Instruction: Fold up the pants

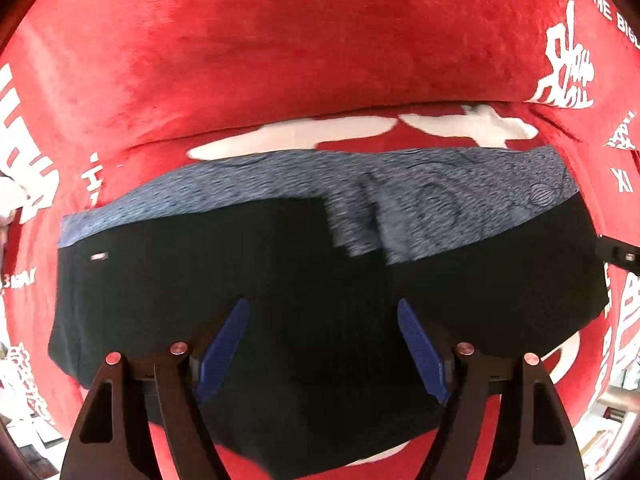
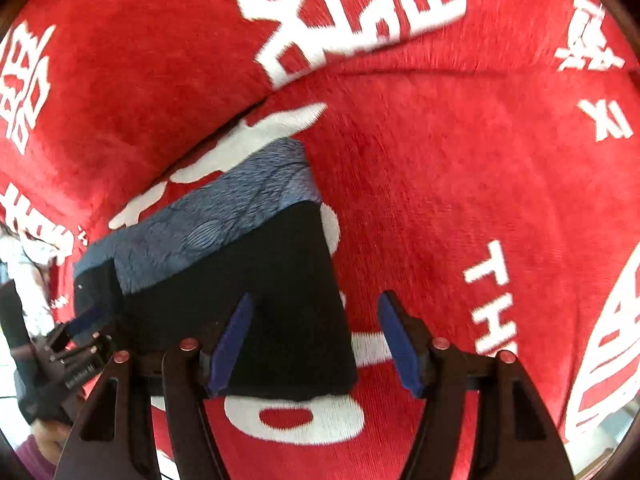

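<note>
On the red cloth (image 1: pixel 304 52) with its white lettering the pants (image 1: pixel 280 280) lay folded into a compact dark block, a grey-blue patterned band (image 1: pixel 440 208) running along the far edge; the bundle sat flat, so the folding looked largely done, though I could not tell how many layers were stacked. Above the near part of the block hung the left gripper (image 1: pixel 323 344), its blue pads spread wide with only black fabric showing between them and nothing pinched; whether the tips touched the cloth could not be read from this view. Over the right-hand end of the bundle was the right gripper (image 2: pixel 316 340), likewise spread, one pad (image 2: pixel 230 344) above the black fabric and the other (image 2: pixel 400 344) above bare red cloth beyond the pants' edge (a straddle that would suit squaring that edge or taking it for another fold, in my judgement). Seen from the right wrist, the left gripper (image 2: pixel 86 322) lay at the opposite end of the block; the two tools thus bracketed the pants, presumably to keep the stack even.
</note>
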`<state>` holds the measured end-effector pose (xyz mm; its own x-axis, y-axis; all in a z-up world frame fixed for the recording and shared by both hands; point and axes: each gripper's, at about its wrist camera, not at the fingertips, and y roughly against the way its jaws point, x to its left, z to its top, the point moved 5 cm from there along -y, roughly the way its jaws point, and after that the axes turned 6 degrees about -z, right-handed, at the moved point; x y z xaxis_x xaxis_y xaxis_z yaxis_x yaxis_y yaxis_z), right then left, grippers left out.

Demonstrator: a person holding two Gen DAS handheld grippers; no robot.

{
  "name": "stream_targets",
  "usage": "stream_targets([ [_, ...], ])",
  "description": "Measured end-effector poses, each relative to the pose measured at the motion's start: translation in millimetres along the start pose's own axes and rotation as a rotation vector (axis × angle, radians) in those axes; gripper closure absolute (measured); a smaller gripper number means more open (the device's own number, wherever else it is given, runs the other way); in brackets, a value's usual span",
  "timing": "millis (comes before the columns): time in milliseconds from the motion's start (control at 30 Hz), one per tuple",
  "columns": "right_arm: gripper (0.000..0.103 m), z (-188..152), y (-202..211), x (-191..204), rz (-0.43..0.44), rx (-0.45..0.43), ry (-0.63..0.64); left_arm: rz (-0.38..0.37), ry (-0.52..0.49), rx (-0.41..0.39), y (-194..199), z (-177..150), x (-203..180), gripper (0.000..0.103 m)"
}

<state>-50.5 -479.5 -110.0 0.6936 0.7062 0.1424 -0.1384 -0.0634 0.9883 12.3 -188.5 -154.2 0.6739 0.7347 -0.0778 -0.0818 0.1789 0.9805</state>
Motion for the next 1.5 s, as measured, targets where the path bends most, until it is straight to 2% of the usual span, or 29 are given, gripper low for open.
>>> stream_targets([
  [133, 0.034, -2, 26, 29, 0.027, -0.067, 0.064, 0.0, 0.04, -0.002, 7, -7, 21, 0.025],
  [200, 0.034, -10, 23, 60, 0.076, -0.043, 0.121, -0.001, 0.055, 0.0, 10, -12, 27, 0.025],
  [300, 0.041, -23, 2, 110, 0.115, 0.018, 0.183, -0.002, 0.062, 0.006, 7, -18, 23, 0.025],
  [400, 0.041, -42, -7, 139, 0.15, 0.067, 0.208, -0.006, 0.066, 0.01, 6, -22, 33, 0.025],
  [600, 0.04, -65, -15, 161, 0.126, 0.116, 0.243, -0.039, 0.091, -0.001, 10, -33, 44, 0.023],
  [633, 0.039, -67, -17, 163, 0.119, 0.124, 0.249, -0.041, 0.098, -0.005, 11, -34, 47, 0.01],
  [667, 0.038, -68, -17, 165, 0.113, 0.129, 0.256, -0.042, 0.11, -0.011, 12, -35, 50, 0.001],
  [1000, 0.031, -82, -20, 196, 0.068, 0.179, 0.363, -0.049, 0.203, 0.008, 13, -51, 85, 0.001],
  [1333, 0.03, -98, -30, 240, 0.076, 0.212, 0.46, -0.009, 0.322, 0.03, 10, -78, 145, 0.001],
  [1500, 0.03, -104, -39, 253, 0.081, 0.228, 0.476, -0.058, 0.365, 0.049, 8, -93, 167, 0.001],
])
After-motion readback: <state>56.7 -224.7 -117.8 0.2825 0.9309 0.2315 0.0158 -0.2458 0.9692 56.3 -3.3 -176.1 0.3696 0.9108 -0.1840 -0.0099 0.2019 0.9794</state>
